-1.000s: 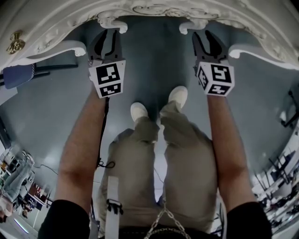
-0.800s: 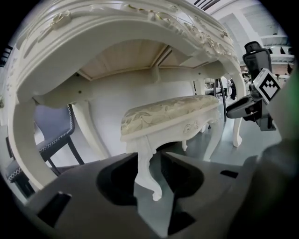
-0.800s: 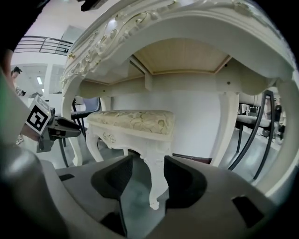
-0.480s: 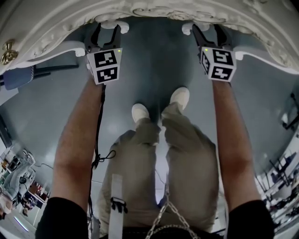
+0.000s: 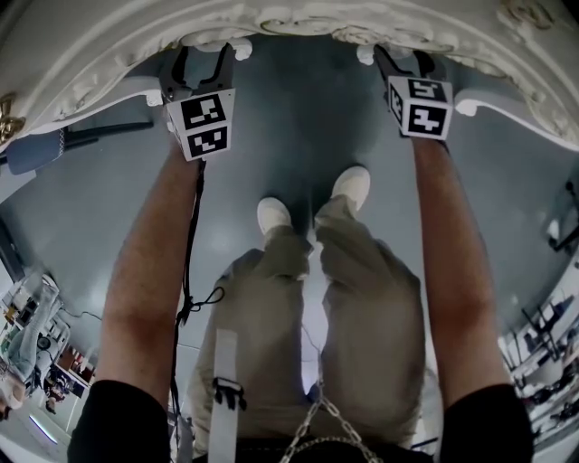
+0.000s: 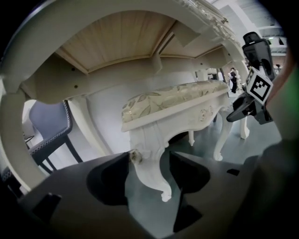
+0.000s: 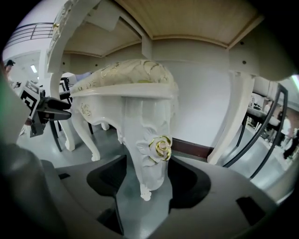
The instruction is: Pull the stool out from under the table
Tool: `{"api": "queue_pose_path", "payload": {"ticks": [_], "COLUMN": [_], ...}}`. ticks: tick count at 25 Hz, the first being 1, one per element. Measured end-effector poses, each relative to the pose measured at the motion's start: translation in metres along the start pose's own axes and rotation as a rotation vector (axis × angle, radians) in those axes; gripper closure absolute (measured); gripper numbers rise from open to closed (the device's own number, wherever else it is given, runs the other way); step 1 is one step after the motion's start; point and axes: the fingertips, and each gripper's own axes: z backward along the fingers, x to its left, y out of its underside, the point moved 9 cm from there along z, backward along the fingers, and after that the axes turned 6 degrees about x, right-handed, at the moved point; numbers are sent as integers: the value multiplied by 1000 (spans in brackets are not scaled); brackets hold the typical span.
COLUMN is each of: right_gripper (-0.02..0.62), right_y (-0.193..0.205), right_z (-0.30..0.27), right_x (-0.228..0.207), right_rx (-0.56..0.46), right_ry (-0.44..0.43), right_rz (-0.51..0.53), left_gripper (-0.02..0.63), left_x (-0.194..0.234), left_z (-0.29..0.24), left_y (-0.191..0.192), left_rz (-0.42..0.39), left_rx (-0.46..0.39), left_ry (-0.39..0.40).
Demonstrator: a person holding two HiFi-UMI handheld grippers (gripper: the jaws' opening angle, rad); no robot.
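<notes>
Arms (image 5: pixel 145 271) outstretched — grippers (image 5: pixel 199 63) (image 5: pixel 404 60) just opened astride stool legs (image 7: pixel 147 140).

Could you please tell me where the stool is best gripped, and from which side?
Probably the two front legs, high up where they are thickest, approached from the open front side: the table overhangs the seat, and the legs taper and curl toward the floor.

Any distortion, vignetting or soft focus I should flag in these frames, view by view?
Head view: heavy fisheye bows the table edge into an arc. Left gripper view: black corner vignette, stool leg crisp, near jaws dark and soft. Right gripper view: same vignette, gold rose on the leg sharp.
</notes>
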Motion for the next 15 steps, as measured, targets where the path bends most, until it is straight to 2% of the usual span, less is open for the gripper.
{"api": "queue_pose_path", "payload": {"ticks": [2, 3, 6, 8, 12, 15], "right_gripper": [359, 360, 360, 360, 365, 365], "right_y": [-1, -2, -3, -4, -3, -4], "right_z": [-1, -1, -3, -6, -5, -4], "right_x": [-2, -3, -2, -1, -1, -1], "right_rx": [-4, -4, 4, 19, 37, 51], "right_ry": [7, 12, 23, 24, 26, 30], "right_rz": [-28, -30, -16, -9, 0, -11], "left_gripper": [350, 343, 339, 337, 347, 355], "left_x": [7, 8, 4, 4, 11, 12], "left_z": [-5, -9, -22, -31, -39, -38], "left_y": [9, 12, 15, 13, 3, 2], "left_rz": [66, 86, 62, 55, 155, 137], "left_rx": [32, 53, 99, 125, 172, 186], "left_ry": [-5, 10, 59, 59, 65, 69]}}
